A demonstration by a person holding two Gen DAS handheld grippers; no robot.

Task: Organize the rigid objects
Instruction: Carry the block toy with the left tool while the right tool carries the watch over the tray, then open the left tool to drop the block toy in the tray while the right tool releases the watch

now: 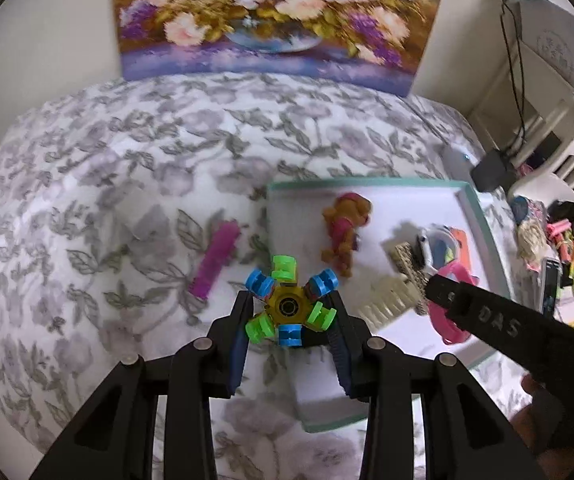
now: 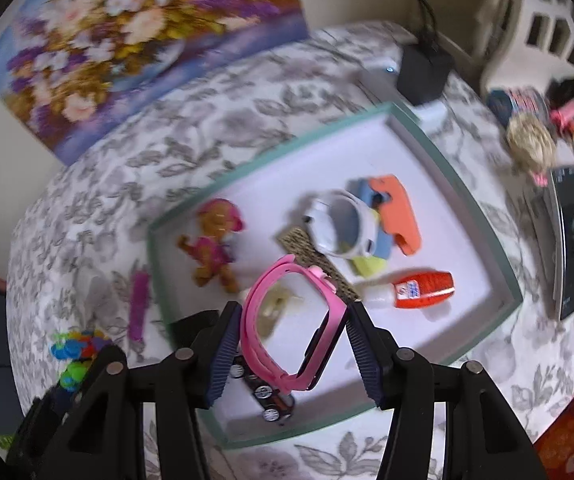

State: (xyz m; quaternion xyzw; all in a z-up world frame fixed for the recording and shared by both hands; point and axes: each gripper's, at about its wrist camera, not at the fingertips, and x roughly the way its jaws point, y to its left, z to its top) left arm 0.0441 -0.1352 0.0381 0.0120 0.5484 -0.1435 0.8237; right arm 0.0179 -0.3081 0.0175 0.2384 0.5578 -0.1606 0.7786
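Observation:
My left gripper [image 1: 291, 300] is shut on a yellow spinner toy with blue and green clips [image 1: 290, 301], held over the left edge of the green-rimmed white tray [image 1: 475, 200]. My right gripper [image 2: 293, 320] is shut on a pink watch [image 2: 295, 324], held above the tray [image 2: 475, 216]. In the tray lie a brown and pink puppy figure [image 2: 213, 240], a white watch [image 2: 341, 224], an orange piece [image 2: 401, 212], a red and white bottle [image 2: 415, 290], a cream comb [image 1: 387, 300] and a small toy car [image 2: 267, 396]. A magenta stick [image 1: 215, 260] lies on the cloth left of the tray.
The table has a grey floral cloth [image 1: 127, 160]. A flower painting [image 1: 275, 16] leans on the back wall. A black box with cables [image 2: 423, 72], a phone [image 2: 571, 240], a doll head [image 2: 531, 148] and small clutter sit to the right of the tray.

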